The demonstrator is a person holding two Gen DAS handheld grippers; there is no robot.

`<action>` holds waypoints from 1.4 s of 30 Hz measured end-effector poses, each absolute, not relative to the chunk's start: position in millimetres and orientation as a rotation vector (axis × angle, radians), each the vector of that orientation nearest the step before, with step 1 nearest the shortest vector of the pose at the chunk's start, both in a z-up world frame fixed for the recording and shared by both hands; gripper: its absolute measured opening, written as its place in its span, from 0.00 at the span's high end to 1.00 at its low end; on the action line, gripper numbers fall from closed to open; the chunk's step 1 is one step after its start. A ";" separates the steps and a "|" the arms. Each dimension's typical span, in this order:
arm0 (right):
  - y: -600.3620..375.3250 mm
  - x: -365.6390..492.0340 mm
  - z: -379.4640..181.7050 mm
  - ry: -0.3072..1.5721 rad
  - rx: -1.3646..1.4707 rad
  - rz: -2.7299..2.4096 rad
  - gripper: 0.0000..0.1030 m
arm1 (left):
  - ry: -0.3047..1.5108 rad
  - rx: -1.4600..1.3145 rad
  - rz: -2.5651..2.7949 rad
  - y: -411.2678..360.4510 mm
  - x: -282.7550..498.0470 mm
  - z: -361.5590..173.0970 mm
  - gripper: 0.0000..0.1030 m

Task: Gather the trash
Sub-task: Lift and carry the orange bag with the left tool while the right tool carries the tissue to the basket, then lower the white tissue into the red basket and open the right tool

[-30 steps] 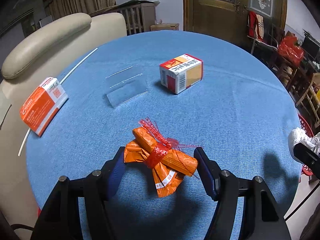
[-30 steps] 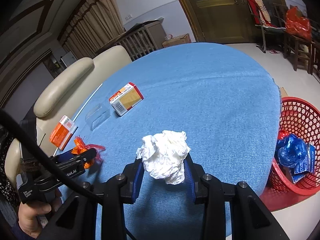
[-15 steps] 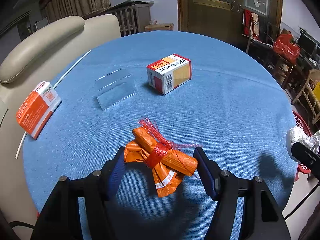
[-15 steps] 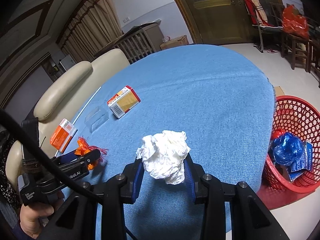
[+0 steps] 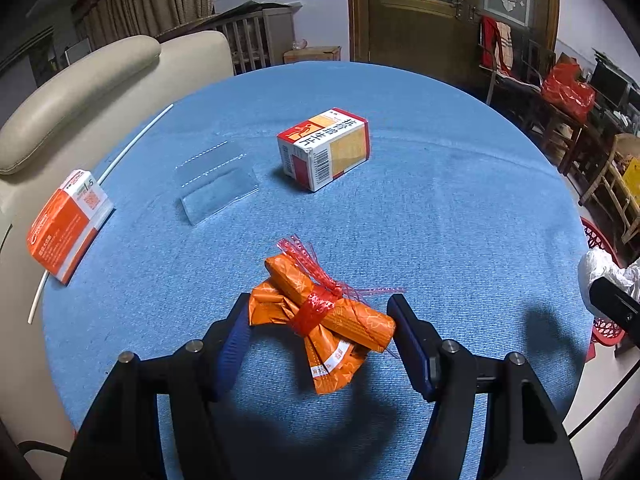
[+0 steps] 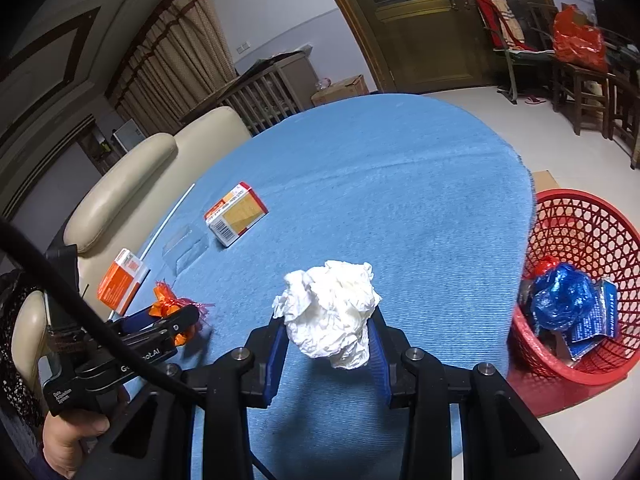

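Left wrist view: left tongs [image 5: 318, 330] pinch the orange wrapper bundle [image 5: 320, 314] over the bench [image 5: 460, 220]; carry it level toward the red basket [image 6: 576, 280]. Right tongs [image 6: 327, 344] clamp the crumpled tissue [image 6: 330, 312], nearer that basket. Readable writing: only "1-5" on the orange box [image 5: 66, 220].

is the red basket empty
No, the red basket beside the table already holds a crumpled blue bag and some blue packets, seen plainly in the right wrist view.
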State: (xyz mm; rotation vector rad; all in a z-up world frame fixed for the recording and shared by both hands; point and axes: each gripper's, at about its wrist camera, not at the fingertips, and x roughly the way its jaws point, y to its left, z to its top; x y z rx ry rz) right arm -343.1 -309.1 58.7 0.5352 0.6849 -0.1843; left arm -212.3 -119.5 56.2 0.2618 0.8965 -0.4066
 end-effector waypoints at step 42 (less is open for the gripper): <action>-477.2 -457.1 37.8 0.629 0.649 -0.624 0.62 | 0.824 0.399 -0.628 -235.1 -260.0 78.3 0.33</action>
